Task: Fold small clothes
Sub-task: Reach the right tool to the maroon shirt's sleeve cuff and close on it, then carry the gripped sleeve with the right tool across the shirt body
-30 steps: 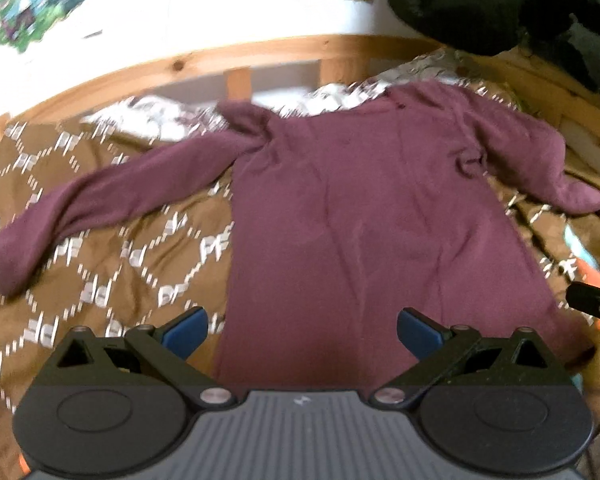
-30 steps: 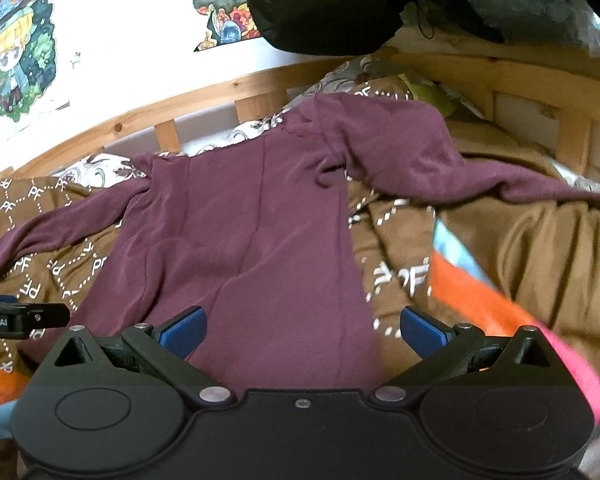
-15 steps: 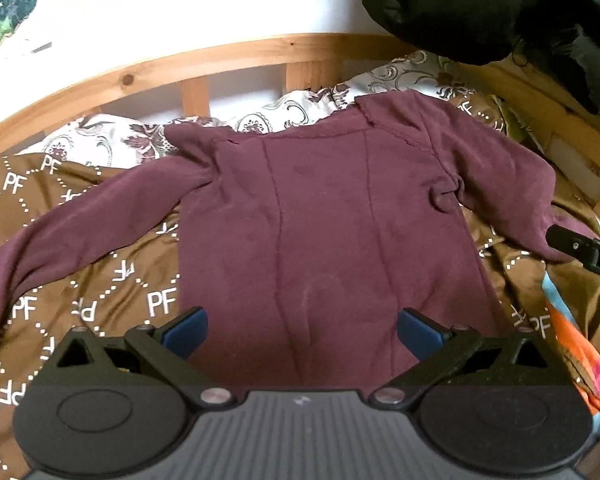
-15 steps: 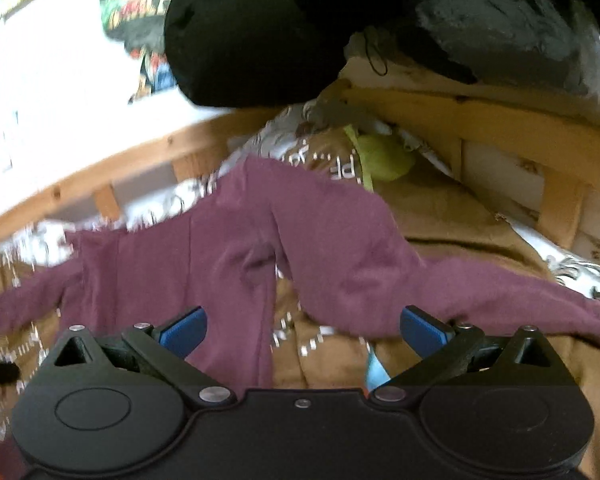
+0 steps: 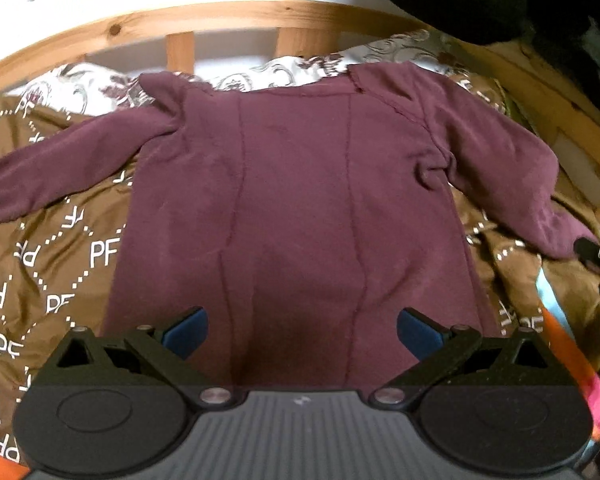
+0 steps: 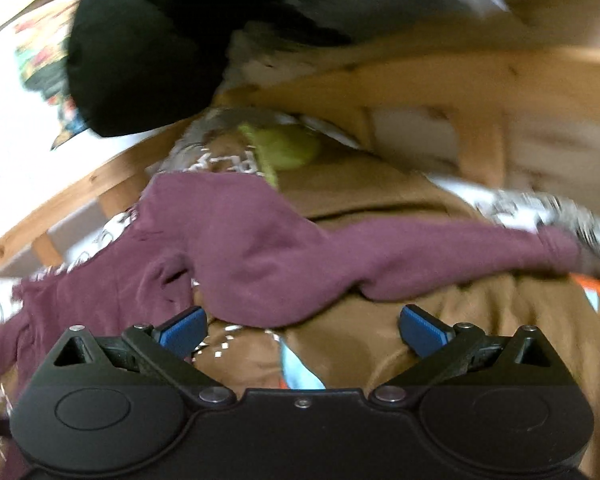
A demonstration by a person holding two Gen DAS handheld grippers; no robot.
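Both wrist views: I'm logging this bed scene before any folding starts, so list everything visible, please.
Sweater: one, maroon, spread flat on the bedspread, sleeves out to both sides.
Bedspread: one, brown with white PF lettering, under the sweater.
Patterned sheet: one, white with dark swirls, beyond the sweater's top edge.
Bed frame: one, light wood, curving behind the bedding.
Dark bundle: black, up by the frame; what it is I cannot tell.
Green item: one, yellow-green, beyond the right sleeve, blurred.
Orange and light blue fabric: at the right edge.
Left gripper: black, blue pads, open over the hem.
Right gripper: black, blue pads, open near the right sleeve.
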